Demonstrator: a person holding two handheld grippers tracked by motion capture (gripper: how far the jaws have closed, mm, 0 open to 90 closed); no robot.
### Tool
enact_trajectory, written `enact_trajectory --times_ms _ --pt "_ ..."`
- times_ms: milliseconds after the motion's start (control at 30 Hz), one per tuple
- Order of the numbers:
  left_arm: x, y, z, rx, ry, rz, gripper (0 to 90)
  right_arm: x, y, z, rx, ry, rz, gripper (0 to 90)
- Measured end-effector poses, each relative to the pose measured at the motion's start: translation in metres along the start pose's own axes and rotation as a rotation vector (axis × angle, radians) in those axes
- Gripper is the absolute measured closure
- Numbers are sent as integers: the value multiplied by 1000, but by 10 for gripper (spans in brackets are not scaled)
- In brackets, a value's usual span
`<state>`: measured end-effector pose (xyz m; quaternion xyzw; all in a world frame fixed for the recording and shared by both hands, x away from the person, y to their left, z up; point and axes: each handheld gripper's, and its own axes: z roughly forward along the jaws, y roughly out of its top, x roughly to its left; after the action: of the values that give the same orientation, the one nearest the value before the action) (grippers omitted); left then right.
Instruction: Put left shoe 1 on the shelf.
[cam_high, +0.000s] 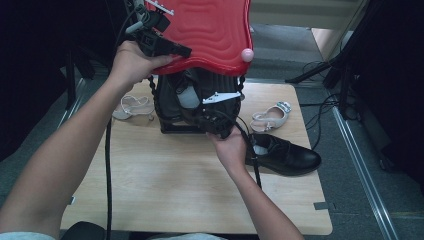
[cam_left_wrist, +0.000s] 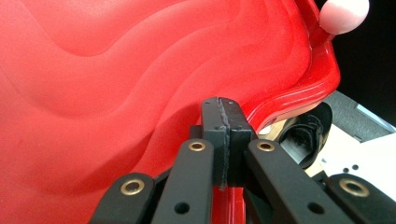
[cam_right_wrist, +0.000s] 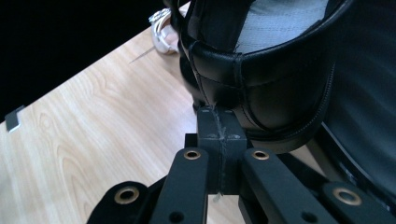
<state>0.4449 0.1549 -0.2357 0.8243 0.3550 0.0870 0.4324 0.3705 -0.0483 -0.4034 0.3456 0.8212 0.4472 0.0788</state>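
1. High view: the left gripper (cam_high: 167, 49), upper left of the frame, pinches the front rim of a glossy red wavy plastic lid (cam_high: 205, 30), holding it raised over a black basket (cam_high: 170, 107). The right gripper (cam_high: 212, 120), mid-frame, carries a black leather shoe (cam_high: 187, 92) at the basket's mouth; a second black leather shoe (cam_high: 285, 155) lies right.

2. Left gripper view: jaws pressed together on the lid's rim (cam_left_wrist: 280, 100).

3. Right gripper view: jaws clamped narrow on the shoe's collar (cam_right_wrist: 233, 63), shoe directly above them, wooden table (cam_right_wrist: 93, 140) at left.

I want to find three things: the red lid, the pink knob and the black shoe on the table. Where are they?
red lid (cam_high: 210, 30), high view, ribbed top.
pink knob (cam_high: 247, 54), high view, its round face.
black shoe (cam_high: 287, 155), high view, the upper.
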Motion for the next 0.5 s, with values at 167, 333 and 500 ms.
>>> enact_trajectory --times_ms 167,333,500 --pt "0 0 0 -3 1 0 900 0 12 9 0 -16 1 900" --pt "0 0 0 -4 4 -2 900 0 23 19 10 -33 -6 900" --pt "0 0 0 -5 3 -3 900 0 30 24 4 -22 10 900"
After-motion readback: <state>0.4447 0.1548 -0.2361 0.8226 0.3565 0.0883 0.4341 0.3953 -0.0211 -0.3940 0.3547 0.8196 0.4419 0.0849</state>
